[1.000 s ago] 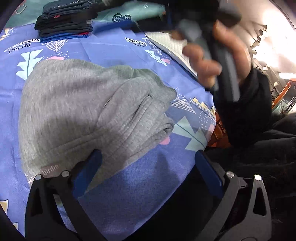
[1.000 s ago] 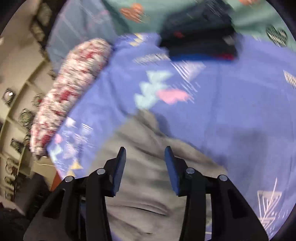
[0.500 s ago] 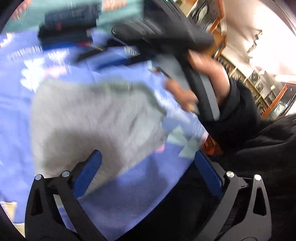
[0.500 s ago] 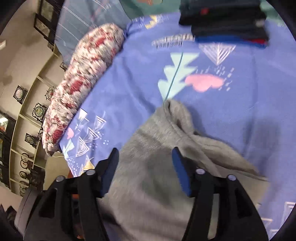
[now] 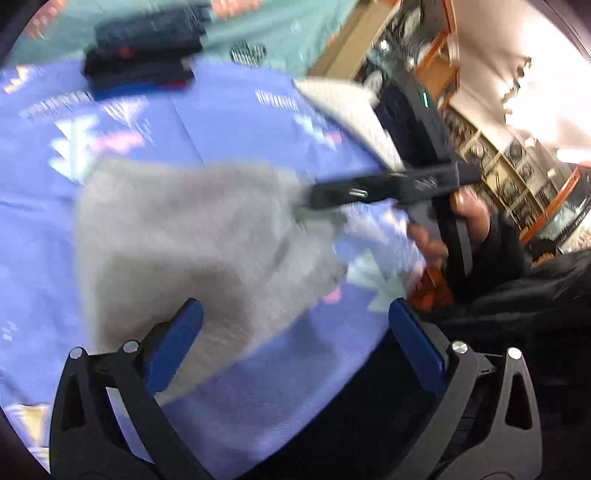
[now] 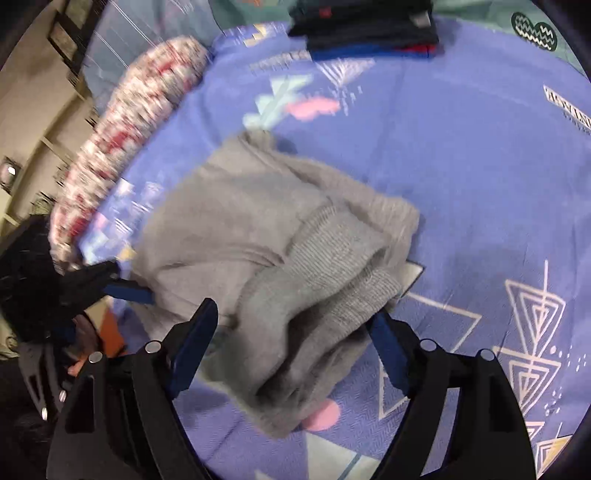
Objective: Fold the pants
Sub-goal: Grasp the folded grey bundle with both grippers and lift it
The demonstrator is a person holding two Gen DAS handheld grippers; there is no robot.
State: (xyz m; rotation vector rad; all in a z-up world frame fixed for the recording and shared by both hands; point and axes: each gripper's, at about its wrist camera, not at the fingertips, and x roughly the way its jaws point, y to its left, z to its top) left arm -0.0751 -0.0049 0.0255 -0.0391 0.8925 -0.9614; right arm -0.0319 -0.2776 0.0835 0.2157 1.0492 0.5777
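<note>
Since a second ago the right gripper dropped in with jaws spreading open around the folded grey knit sweatpants' ribbed end on the purple patterned bedsheet, while the open-jawed left gripper hangs back.

Pants: grey pants, folded, blurred, on purple printed sheet
Left gripper: jaws wide apart, empty
Right gripper: at pants' right edge
Far: dark folded stack

pants on bedsheet | clothes stack behind pants | pillow left
</note>
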